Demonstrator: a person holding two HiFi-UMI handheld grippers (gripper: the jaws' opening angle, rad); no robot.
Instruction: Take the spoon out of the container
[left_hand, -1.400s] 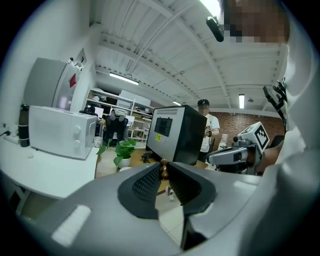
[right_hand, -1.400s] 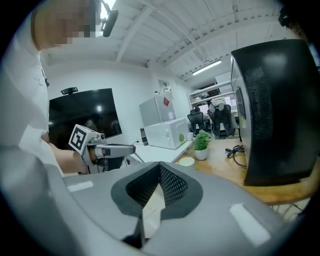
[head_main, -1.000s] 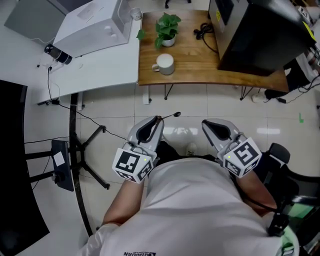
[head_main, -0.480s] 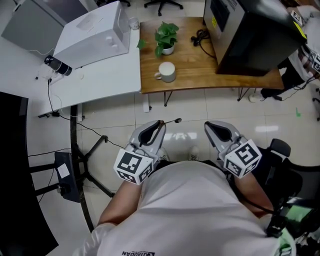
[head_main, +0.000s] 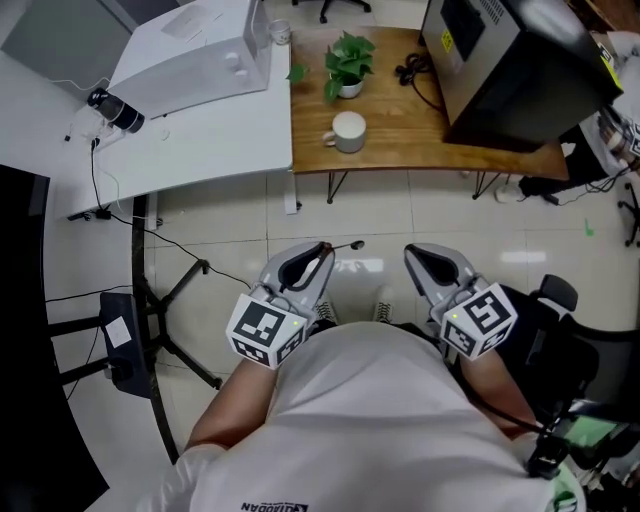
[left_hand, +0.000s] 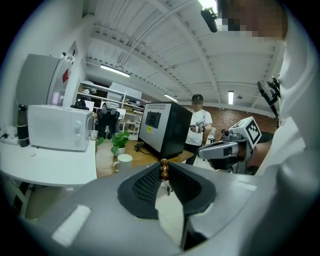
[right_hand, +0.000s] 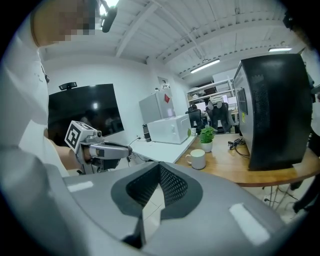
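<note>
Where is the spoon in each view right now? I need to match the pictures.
Head view: lower centre, the spoon sticks out of the left gripper.
Left gripper view: centre, clamped between the jaws.
Right gripper view: too small to tell; the left gripper shows at left.
Shared landmark: white mug on the wooden table.

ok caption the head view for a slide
Left gripper holds the spoon over the floor; mug stands on the table

Mug (head_main: 349, 131) before plant (head_main: 348, 66) on wooden table (head_main: 425, 125); microwave (head_main: 190, 55) on desk (head_main: 215, 135) leftward.
</note>
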